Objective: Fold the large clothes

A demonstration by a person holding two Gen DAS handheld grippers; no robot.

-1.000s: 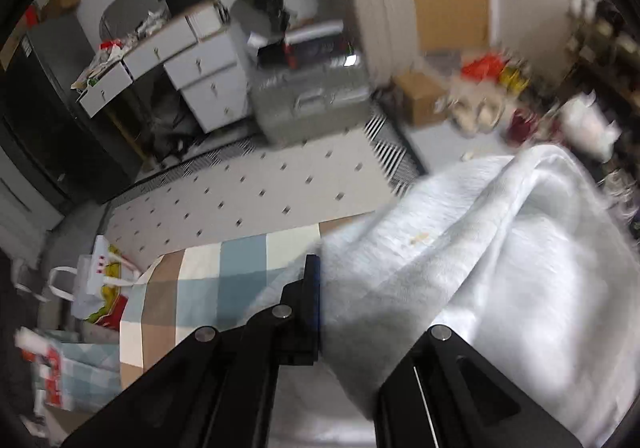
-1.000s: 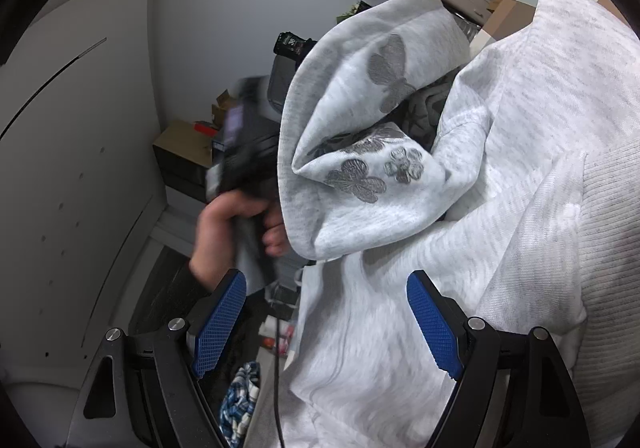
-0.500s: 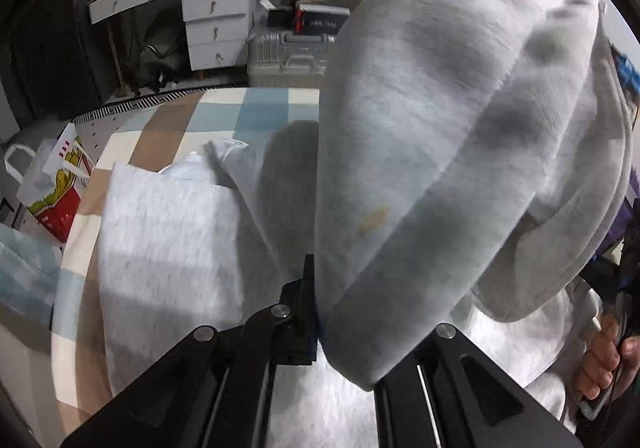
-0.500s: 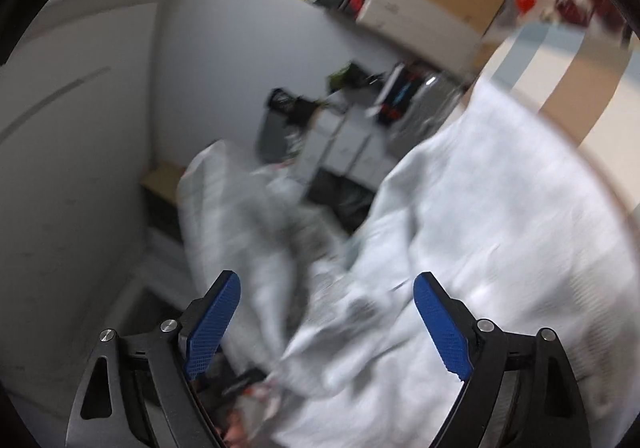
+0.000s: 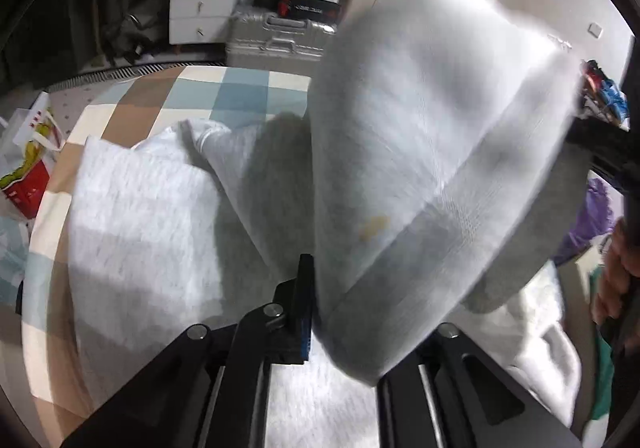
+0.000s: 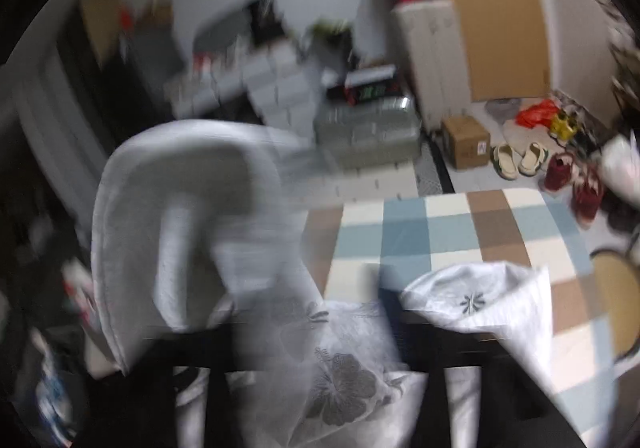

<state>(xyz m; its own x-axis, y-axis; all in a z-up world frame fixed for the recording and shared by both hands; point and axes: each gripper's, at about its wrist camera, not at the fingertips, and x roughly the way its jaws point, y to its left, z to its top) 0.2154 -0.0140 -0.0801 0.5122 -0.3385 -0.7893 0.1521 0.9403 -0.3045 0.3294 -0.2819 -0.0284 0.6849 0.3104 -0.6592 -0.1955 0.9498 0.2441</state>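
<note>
A large light grey sweatshirt (image 5: 152, 216) lies on the checked tablecloth (image 5: 236, 96). My left gripper (image 5: 340, 312) is shut on its ribbed hem (image 5: 440, 240) and holds that part up above the table. In the blurred right wrist view the same grey cloth with flower prints (image 6: 340, 380) covers my right gripper, whose fingers are hidden behind it; a raised fold (image 6: 180, 208) hangs at the left. The person's hand on the other gripper's handle (image 5: 616, 280) shows at the right edge of the left wrist view.
A silver suitcase (image 5: 280, 36) and white drawers (image 5: 200, 4) stand beyond the table. A red and white bag (image 5: 28, 168) sits on the floor at the left. Slippers (image 6: 520, 160), a cardboard box (image 6: 466, 140) and red shoes (image 6: 576, 184) lie on the floor at the right.
My left gripper has swung over the table and lifted the hem higher. My right gripper has turned toward the table and gone down into the cloth, which now hides its blue pads.
</note>
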